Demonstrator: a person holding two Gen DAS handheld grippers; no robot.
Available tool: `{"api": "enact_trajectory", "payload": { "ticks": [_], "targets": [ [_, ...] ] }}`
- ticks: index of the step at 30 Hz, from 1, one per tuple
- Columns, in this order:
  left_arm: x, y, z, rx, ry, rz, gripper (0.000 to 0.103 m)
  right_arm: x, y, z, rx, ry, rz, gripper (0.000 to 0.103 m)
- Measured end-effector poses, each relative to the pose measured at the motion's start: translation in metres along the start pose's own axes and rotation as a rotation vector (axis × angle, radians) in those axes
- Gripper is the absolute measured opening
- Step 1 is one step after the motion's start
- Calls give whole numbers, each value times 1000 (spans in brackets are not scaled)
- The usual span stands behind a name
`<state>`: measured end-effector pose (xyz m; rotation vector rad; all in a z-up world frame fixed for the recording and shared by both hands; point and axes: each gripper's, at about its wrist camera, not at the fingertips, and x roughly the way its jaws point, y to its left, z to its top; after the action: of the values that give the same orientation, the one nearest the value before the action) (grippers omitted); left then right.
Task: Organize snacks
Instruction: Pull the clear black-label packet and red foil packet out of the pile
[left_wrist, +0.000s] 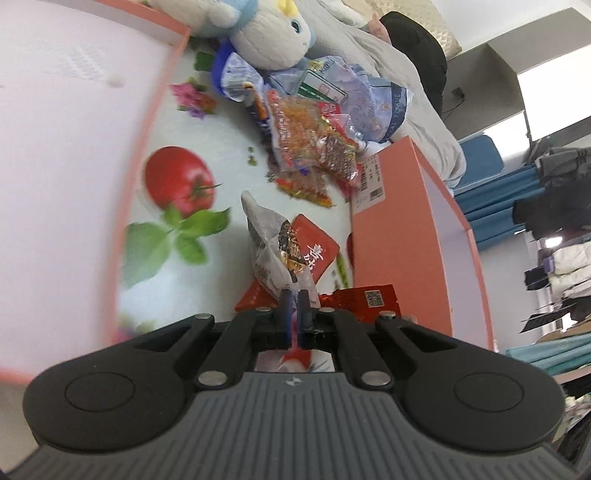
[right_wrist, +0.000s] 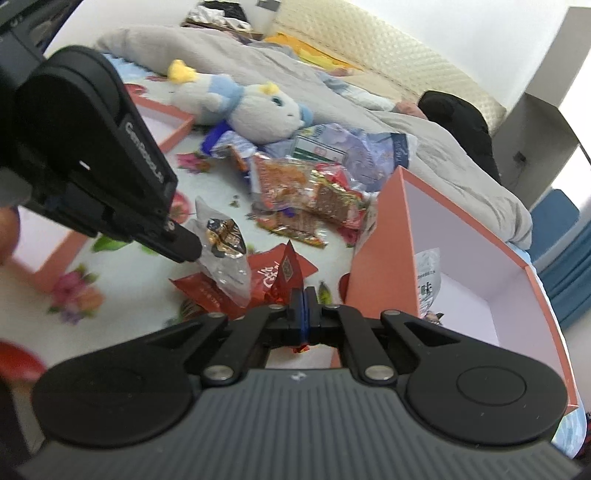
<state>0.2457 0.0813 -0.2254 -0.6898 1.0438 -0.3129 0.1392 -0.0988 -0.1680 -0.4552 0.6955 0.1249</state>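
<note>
My left gripper (left_wrist: 294, 297) is shut on a clear crinkly snack packet (left_wrist: 271, 247) with a black and gold label, lifted above the printed sheet. In the right wrist view that left gripper (right_wrist: 186, 247) comes in from the upper left with the same packet (right_wrist: 223, 242) hanging from it. My right gripper (right_wrist: 303, 295) is shut on a small red snack packet (right_wrist: 290, 267) that stands up from its fingers. More red packets (right_wrist: 207, 293) lie on the sheet below. A heap of mixed snack packets (right_wrist: 306, 199) lies farther back, also visible in the left wrist view (left_wrist: 306, 147).
An orange box with a white inside (right_wrist: 461, 229) stands on the right, with a pale packet (right_wrist: 428, 277) in it. A second orange box (left_wrist: 74, 147) is on the left. A plush toy (right_wrist: 255, 114), a tissue pack (left_wrist: 373, 99) and a grey blanket (right_wrist: 424, 147) lie behind.
</note>
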Motion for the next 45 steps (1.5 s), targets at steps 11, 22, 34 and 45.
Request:
{"api": "enact_trajectory", "payload": {
  "ticks": [11,22,34,45],
  "targets": [
    [-49,20,-41,-23,-2,71,2,-37,17,-25,-64,9,103,3],
    [-53,23,-52,29,68,155,5,-38,16,-42,8,69,207,6],
    [-56,-4,-42,161,13,265,53,-37,0,-45,139,43,262,56],
    [-25,-27,-26,326,31,329,66,-7,-22,-37,266,65,235,68]
  ]
}}
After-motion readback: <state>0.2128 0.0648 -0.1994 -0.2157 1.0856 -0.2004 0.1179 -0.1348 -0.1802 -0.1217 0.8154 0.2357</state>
